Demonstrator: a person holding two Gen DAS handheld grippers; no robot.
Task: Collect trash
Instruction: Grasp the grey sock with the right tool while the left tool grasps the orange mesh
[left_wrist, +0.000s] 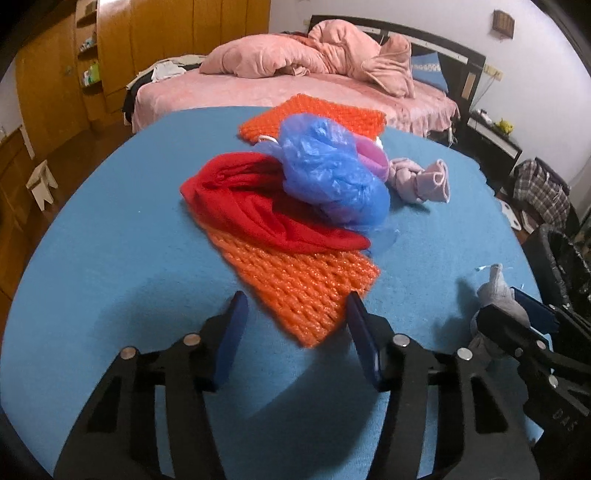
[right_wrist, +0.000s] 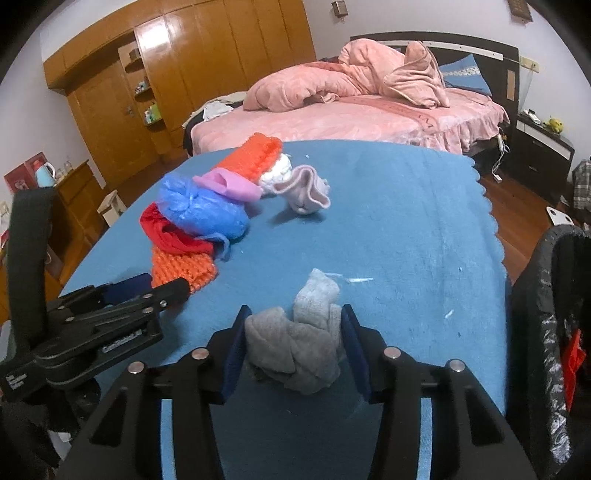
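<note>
A crumpled grey sock (right_wrist: 295, 343) lies on the blue cloth (right_wrist: 388, 229), and my right gripper (right_wrist: 293, 321) is shut on it, both blue pads against its sides. My left gripper (left_wrist: 295, 310) is open, and the near corner of an orange foam net (left_wrist: 306, 291) lies between its fingers without being squeezed. On that net rest a red cloth (left_wrist: 255, 199) and a crumpled blue plastic bag (left_wrist: 332, 173). Behind them lie a pink sock (left_wrist: 421, 181) and a second orange net (left_wrist: 314, 118). The left wrist view shows the right gripper (left_wrist: 517, 310) with the grey sock (left_wrist: 495, 291).
A bin lined with a black bag (right_wrist: 546, 295) stands at the table's right edge, with something red inside. Small white scraps (right_wrist: 362, 280) dot the cloth. A pink bed (right_wrist: 369, 118), a wooden wardrobe (right_wrist: 184, 66) and a dark nightstand (right_wrist: 543, 147) are beyond the table.
</note>
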